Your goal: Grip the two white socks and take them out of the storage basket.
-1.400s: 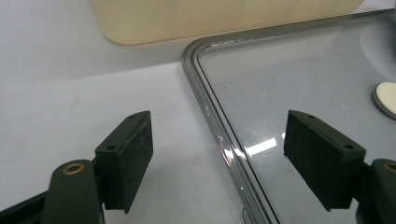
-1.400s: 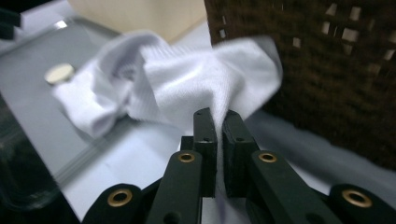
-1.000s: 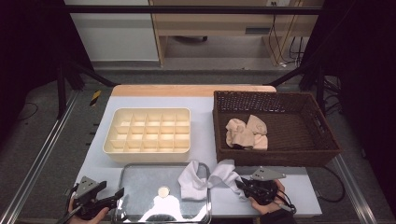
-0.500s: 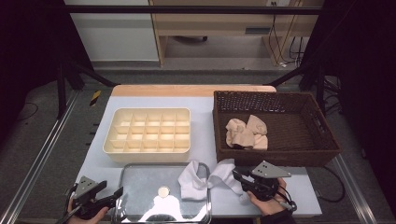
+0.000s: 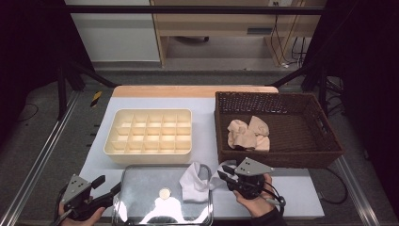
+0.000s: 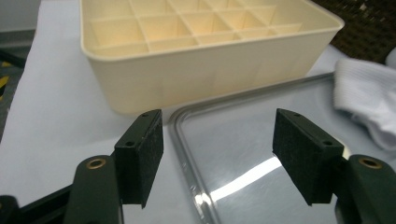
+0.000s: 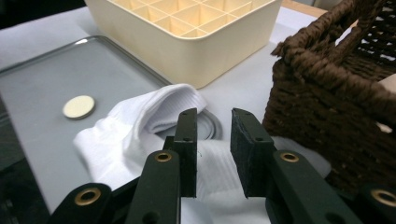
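Lettering unreadable anywhere; left tongs spread, right tongs narrowly parted above white sock.

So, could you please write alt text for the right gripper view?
The right gripper, its jaws slightly apart with nothing between them, hovers over a white sock lying partly on a metal tray. A cream divided box stands behind, a brown wicker basket at right.
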The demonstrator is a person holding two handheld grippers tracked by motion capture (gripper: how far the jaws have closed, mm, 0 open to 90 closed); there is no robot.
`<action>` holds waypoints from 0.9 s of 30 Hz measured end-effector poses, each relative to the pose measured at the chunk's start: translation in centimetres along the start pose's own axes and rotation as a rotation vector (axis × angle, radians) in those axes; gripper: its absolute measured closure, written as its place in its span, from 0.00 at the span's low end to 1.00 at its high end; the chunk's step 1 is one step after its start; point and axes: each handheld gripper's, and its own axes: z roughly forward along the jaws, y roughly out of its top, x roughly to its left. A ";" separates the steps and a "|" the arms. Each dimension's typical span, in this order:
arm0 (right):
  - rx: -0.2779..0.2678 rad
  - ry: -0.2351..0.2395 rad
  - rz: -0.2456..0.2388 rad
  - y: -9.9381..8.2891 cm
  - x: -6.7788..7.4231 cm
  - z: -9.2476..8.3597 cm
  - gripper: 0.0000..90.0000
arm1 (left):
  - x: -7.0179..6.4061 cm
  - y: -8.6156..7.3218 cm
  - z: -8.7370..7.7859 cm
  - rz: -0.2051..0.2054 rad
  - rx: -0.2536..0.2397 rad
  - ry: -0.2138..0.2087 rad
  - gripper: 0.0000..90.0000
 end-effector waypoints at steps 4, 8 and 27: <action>0.041 -0.064 0.006 0.0 -0.6 0.6 0.75 | -1.2 1.3 -0.2 0.008 -0.022 -0.023 0.37; 0.070 -0.139 0.029 -0.7 -1.7 0.9 0.65 | -2.6 2.2 0.5 0.032 -0.021 -0.043 0.36; 0.292 -0.097 0.167 -3.8 -3.0 3.1 0.99 | -7.0 0.8 6.4 0.093 0.061 -0.100 0.36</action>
